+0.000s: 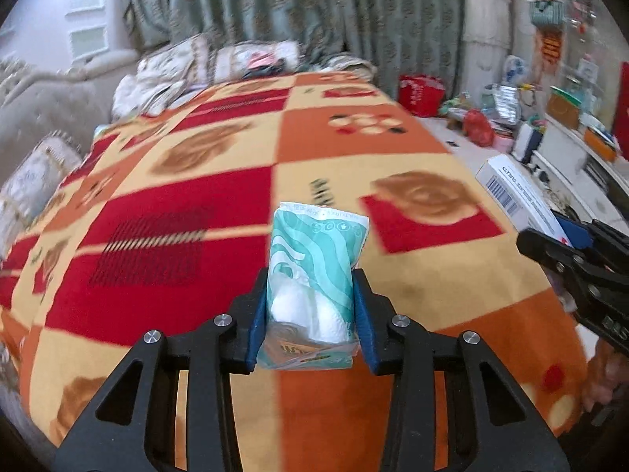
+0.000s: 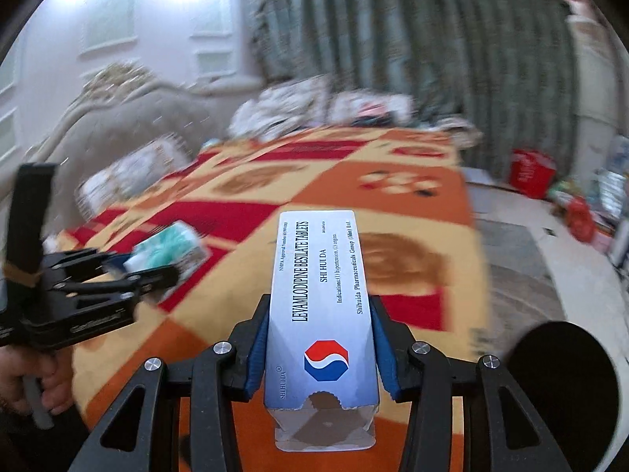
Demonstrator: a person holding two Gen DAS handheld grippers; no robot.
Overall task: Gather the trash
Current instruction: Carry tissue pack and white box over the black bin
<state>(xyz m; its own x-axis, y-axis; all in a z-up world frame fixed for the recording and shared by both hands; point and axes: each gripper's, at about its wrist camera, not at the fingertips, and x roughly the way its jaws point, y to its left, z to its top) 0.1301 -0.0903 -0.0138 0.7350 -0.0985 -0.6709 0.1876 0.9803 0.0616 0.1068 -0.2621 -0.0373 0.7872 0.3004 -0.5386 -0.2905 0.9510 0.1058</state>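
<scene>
My left gripper (image 1: pixel 310 281) is shut on a teal-and-white tissue pack (image 1: pixel 314 244), whose far end sticks out past the blue pads. It hangs above a bed covered by a red, orange and cream checked blanket (image 1: pixel 177 196). My right gripper (image 2: pixel 319 306) is shut on a long white medicine box (image 2: pixel 318 275) printed with black text and a red-and-blue logo. The right wrist view shows the left gripper (image 2: pixel 165 271) at the left with the tissue pack (image 2: pixel 169 249) in it. In the left wrist view the right gripper (image 1: pixel 550 244) and its medicine box (image 1: pixel 515 192) show at the right edge.
Patterned pillows (image 1: pixel 188 67) lie at the bed's far end before green curtains (image 1: pixel 314 4). A padded headboard (image 2: pixel 129 118) runs along the left. A red bag (image 1: pixel 420 92) and a cluttered white counter (image 1: pixel 550 145) stand to the right. A dark round object (image 2: pixel 566 373) sits low right.
</scene>
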